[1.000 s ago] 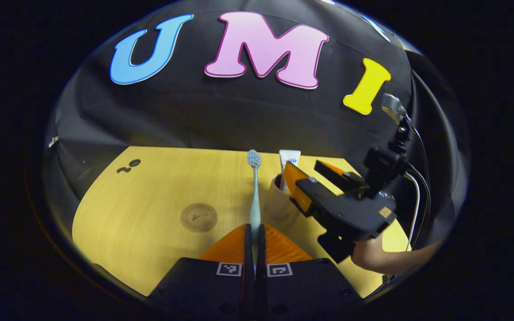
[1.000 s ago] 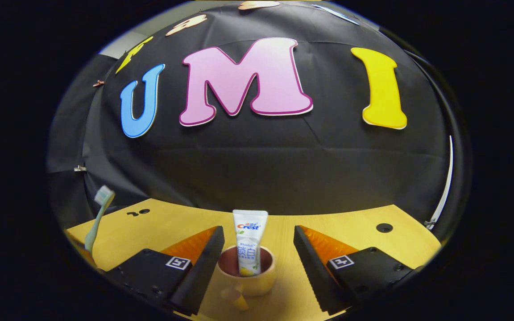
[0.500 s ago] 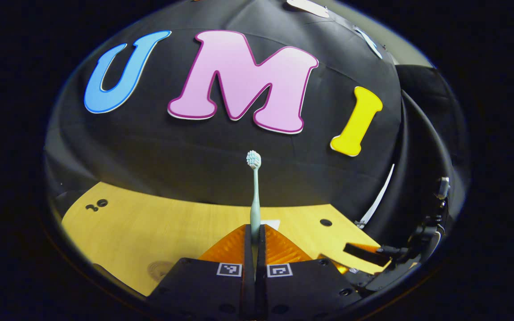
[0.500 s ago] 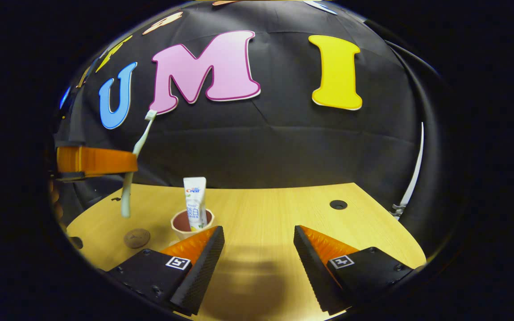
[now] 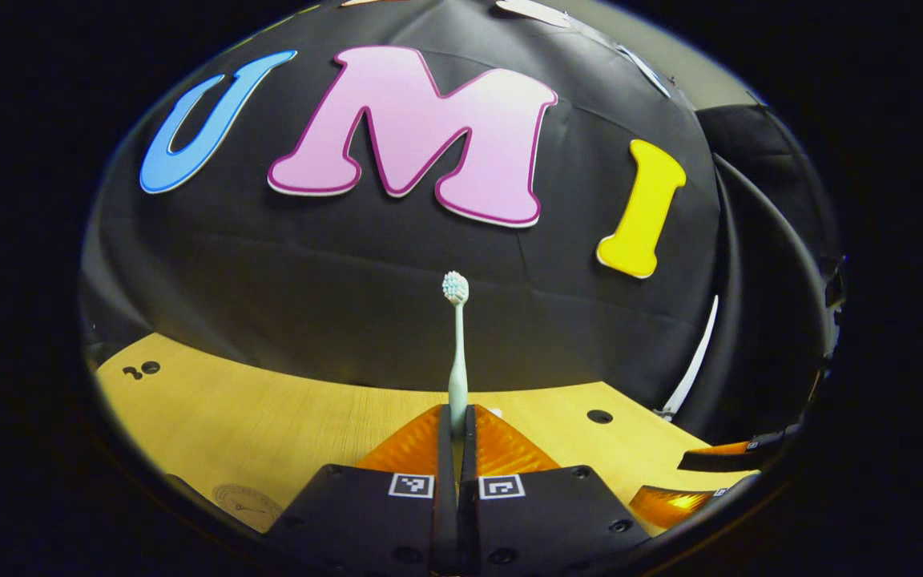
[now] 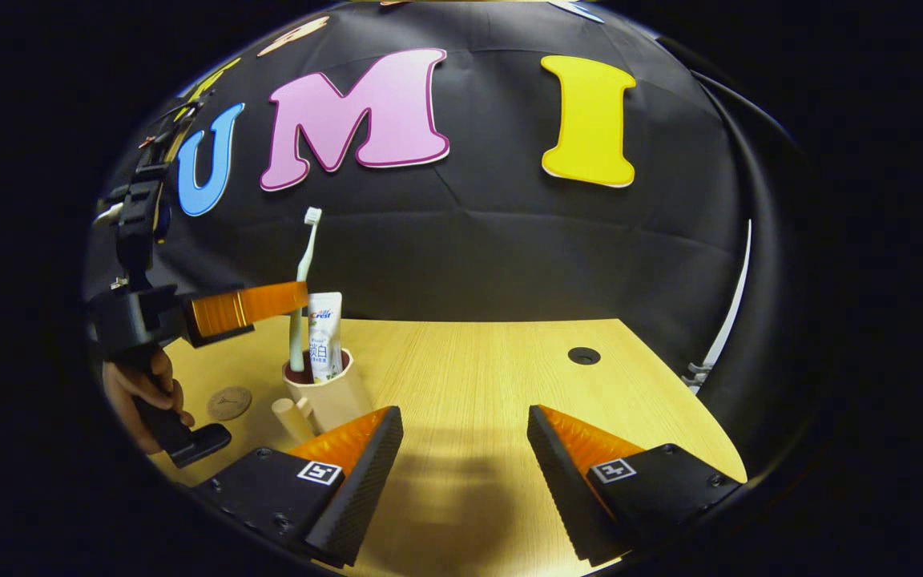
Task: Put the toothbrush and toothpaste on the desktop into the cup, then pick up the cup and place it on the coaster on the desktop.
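My left gripper (image 5: 457, 418) is shut on a pale blue toothbrush (image 5: 456, 344), which stands upright with its bristles on top. In the right gripper view the left gripper (image 6: 295, 298) holds the toothbrush (image 6: 301, 272) over a beige cup (image 6: 327, 394), with the handle's lower end inside the cup's mouth. A white toothpaste tube (image 6: 323, 335) stands in the cup. My right gripper (image 6: 465, 439) is open and holds nothing, on the cup's right and nearer to me. The round brown coaster (image 6: 228, 403) lies left of the cup on the wooden table (image 6: 477, 377); the coaster (image 5: 247, 505) also lies under the left gripper.
A person's hand (image 6: 139, 391) holds the left gripper's grip at the left. The table has a round cable hole (image 6: 583, 355) at the back right. The black cloth wall stands close behind the table. The right gripper's orange fingers (image 5: 714, 463) reach in at the lower right of the left gripper view.
The left gripper has lifted the toothbrush and carried it over the cup, its lower end now in the cup's mouth. The right gripper has drawn back and to the right, away from the cup.
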A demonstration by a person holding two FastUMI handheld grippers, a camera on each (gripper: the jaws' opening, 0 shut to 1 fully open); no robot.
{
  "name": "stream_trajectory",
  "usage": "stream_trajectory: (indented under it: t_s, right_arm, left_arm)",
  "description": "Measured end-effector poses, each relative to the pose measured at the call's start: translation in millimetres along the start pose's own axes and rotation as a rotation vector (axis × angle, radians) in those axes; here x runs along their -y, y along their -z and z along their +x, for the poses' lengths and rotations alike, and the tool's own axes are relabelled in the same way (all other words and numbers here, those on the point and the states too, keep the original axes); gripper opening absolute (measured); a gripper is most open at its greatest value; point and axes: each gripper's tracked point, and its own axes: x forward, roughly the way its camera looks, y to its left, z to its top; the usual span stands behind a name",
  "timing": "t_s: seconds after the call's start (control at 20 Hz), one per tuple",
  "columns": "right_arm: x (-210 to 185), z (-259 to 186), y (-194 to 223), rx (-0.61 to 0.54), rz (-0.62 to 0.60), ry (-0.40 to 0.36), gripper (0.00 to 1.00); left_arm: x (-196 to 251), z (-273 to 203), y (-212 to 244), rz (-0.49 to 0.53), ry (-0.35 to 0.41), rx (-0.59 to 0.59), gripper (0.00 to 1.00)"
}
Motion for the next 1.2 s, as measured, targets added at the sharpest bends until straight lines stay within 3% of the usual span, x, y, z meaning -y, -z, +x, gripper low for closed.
stream_trajectory:
  t_s: [0.2, 0.3, 0.55, 0.9, 1.2]
  right_arm:
    - [-7, 2, 4, -0.007, -0.004, -0.018, 0.96]
    - [-10, 2, 5, -0.009, -0.008, -0.023, 0.96]
    - [-19, 0, 0, -0.007, 0.013, -0.033, 0.96]
    - [-56, -4, -11, -0.1, 0.064, -0.117, 0.96]
    - [-88, 7, 0, -0.269, 0.114, -0.139, 0.98]
  left_arm:
    - [-2, 0, 18, 0.036, -0.006, -0.028, 0.1]
    - [1, -5, 22, 0.075, 0.001, -0.039, 0.2]
    - [3, -30, 21, 0.14, 0.015, -0.055, 0.96]
    - [-39, -120, 1, 0.15, -0.076, -0.057, 0.97]
    - [-72, -204, 24, 0.043, -0.181, -0.131, 0.98]
